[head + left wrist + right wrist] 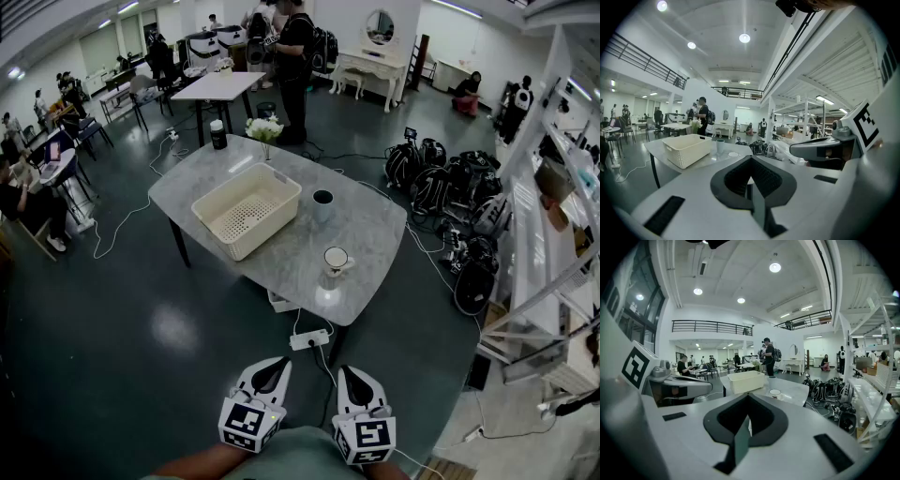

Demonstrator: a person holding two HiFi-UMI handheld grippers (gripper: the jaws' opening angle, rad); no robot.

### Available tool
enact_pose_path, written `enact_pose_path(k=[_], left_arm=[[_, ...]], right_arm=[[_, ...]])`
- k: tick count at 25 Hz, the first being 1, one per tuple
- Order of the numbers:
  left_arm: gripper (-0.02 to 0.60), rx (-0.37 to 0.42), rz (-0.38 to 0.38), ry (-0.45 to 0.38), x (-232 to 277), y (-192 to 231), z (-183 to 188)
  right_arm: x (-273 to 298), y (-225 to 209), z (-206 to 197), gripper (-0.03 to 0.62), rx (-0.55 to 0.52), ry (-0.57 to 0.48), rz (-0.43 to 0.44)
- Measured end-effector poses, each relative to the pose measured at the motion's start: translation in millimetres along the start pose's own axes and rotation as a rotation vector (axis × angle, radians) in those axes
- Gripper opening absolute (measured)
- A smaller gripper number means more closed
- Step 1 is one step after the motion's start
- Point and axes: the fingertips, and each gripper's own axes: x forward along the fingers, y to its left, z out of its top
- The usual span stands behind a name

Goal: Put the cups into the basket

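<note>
Both grippers closed and empty, held near the person, well short of the table.

The left gripper [271, 367] and right gripper [349, 373] hang side by side over dark floor, each with its jaws pressed together on nothing. Ahead stands the grey marble table [370, 234]. On its left part sits the cream basket [247, 210]; the dark-lined cup [322, 204] stands just right of it, and the white cup [336, 260] stands nearer, close to the near right edge. A vase of white flowers [264, 130] and a dark canister [218, 134] stand at the far edge, beyond the basket. A power strip [309, 339] with its cable lies on the floor between the grippers and the table. Black bags [448, 192] crowd the floor to the right, beside white shelving [539, 244].
</note>
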Motion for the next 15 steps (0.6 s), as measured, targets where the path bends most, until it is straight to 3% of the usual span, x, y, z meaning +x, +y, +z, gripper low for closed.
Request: enact_pose_path(k=[15], left_arm=[[0.006, 0.011, -0.048, -0.004, 12, 24, 10]], right_arm=[[24, 5, 18, 0.013, 0.059, -0.031, -0.013]])
